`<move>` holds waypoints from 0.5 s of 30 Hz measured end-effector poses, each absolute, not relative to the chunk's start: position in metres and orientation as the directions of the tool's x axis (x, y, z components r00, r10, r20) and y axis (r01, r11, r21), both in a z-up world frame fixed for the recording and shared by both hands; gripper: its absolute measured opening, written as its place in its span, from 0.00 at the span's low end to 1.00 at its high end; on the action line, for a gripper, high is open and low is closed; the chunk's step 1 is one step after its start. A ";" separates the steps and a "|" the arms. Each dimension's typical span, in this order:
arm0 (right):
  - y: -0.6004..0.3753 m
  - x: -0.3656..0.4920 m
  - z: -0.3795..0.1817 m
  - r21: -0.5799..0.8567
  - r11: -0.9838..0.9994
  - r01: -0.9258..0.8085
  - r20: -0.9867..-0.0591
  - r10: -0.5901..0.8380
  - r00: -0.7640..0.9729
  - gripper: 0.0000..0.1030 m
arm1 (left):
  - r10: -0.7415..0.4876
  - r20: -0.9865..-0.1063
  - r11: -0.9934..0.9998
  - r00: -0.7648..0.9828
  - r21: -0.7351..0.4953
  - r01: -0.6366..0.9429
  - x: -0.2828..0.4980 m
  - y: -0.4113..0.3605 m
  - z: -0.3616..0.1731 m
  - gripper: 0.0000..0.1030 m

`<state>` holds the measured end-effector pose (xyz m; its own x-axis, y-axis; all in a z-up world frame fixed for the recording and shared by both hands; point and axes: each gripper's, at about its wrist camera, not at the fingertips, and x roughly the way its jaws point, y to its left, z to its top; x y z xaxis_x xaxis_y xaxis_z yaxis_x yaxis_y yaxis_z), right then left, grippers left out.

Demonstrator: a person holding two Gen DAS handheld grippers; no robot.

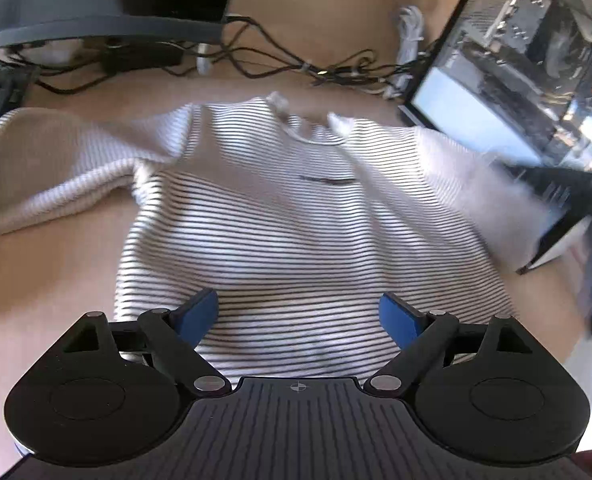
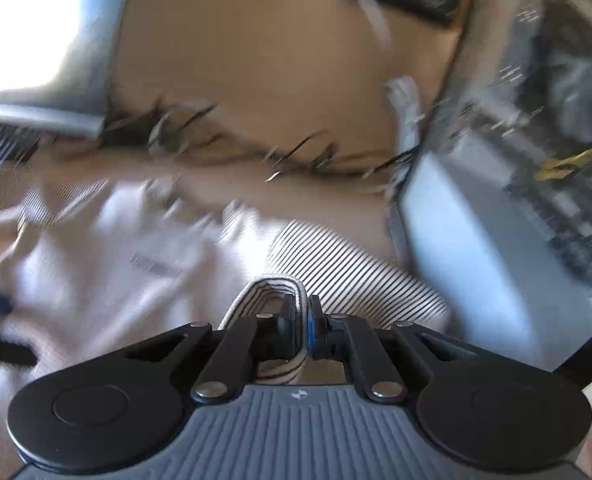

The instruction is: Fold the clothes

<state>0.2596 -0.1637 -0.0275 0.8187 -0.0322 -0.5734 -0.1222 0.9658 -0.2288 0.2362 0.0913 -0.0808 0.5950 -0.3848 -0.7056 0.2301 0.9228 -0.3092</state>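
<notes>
Striped knit, white with thin dark lines: the shirt (image 1: 296,216) lies spread on the tan bench (image 1: 48,280), neck opening toward the far side, near a run of cables (image 1: 296,66). One sleeve (image 1: 56,168) lies out flat on the viewer's left in the left wrist view. The body shows no fold line and its hem sits nearest the camera, so the folding appears to be at its first step at most.

Left gripper (image 1: 298,316): blue fingers (image 1: 198,314) spread wide above the lower part of the shirt, nothing between them, no cloth pinched.

Right gripper (image 2: 301,330): fingers pressed together on a doubled band of the striped cloth, which loops up ahead of the tips. This looks like the other sleeve or a side edge; blur prevents telling which. The right wrist view is heavily smeared, so the rest of the garment there is hard to read.

A glass-sided case (image 1: 536,80) stands at the shirt's far right corner.

Remaining, by judgement: carry the gripped part over the body, fold the flat sleeve in, then double the body.
</notes>
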 end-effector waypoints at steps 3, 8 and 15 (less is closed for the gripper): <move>-0.177 0.270 -0.008 -0.213 0.975 -0.058 -0.522 -0.063 0.851 0.05 | -0.323 -0.724 0.946 0.609 -0.270 0.180 0.229 0.101 -0.080 0.87; -0.184 0.276 0.009 -0.204 0.979 0.004 -0.483 -0.104 0.869 0.15 | -0.315 -0.733 0.946 0.603 -0.294 0.137 0.226 0.111 -0.076 0.90; -0.166 0.265 -0.041 0.117 0.977 -0.178 -0.649 0.211 0.731 0.59 | -0.444 -0.606 0.893 0.659 -0.359 0.272 0.272 0.102 -0.054 0.97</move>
<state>0.2653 -0.1662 -0.0408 0.7308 0.2107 -0.6492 -0.1777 0.9771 0.1170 0.2724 0.1016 -0.0540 0.6594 -0.4445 -0.6064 0.2719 0.8929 -0.3589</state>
